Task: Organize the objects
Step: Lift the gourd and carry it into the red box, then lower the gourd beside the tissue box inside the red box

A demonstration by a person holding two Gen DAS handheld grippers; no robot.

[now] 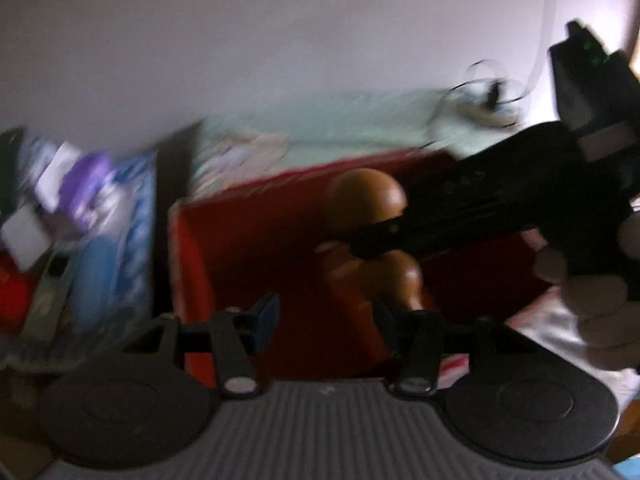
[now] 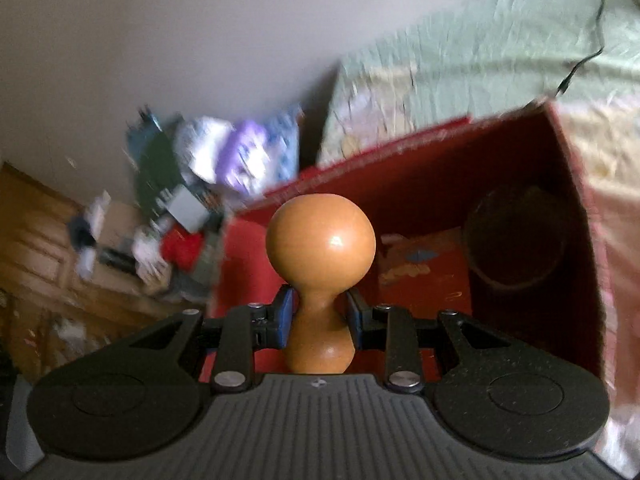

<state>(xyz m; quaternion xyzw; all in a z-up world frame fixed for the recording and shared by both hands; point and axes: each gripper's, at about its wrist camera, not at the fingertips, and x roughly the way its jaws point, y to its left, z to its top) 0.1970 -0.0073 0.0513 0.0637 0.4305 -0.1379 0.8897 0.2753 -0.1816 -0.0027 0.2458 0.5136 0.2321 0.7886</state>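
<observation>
A wooden pestle-like piece with a round knob point(image 2: 320, 236) is clamped at its narrow waist by my right gripper point(image 2: 318, 320), which is shut on it. It hangs over an open red box point(image 2: 520, 148) that holds a dark round object point(image 2: 516, 240) and a printed packet point(image 2: 416, 264). In the left wrist view the same wooden piece point(image 1: 366, 192) and the right gripper point(image 1: 372, 236) reach in from the right over the red box point(image 1: 240, 260), held by a hand point(image 1: 592, 300). My left gripper point(image 1: 324, 316) is open just beside the piece's lower end, nothing pressed between its pads.
The box rests on a crumpled pale green cover point(image 2: 500, 52) with a black cable point(image 2: 580, 64) across it. A blurred heap of packets and clutter point(image 2: 192, 200) lies left of the box, by a wooden cabinet point(image 2: 36, 240). A white wall stands behind.
</observation>
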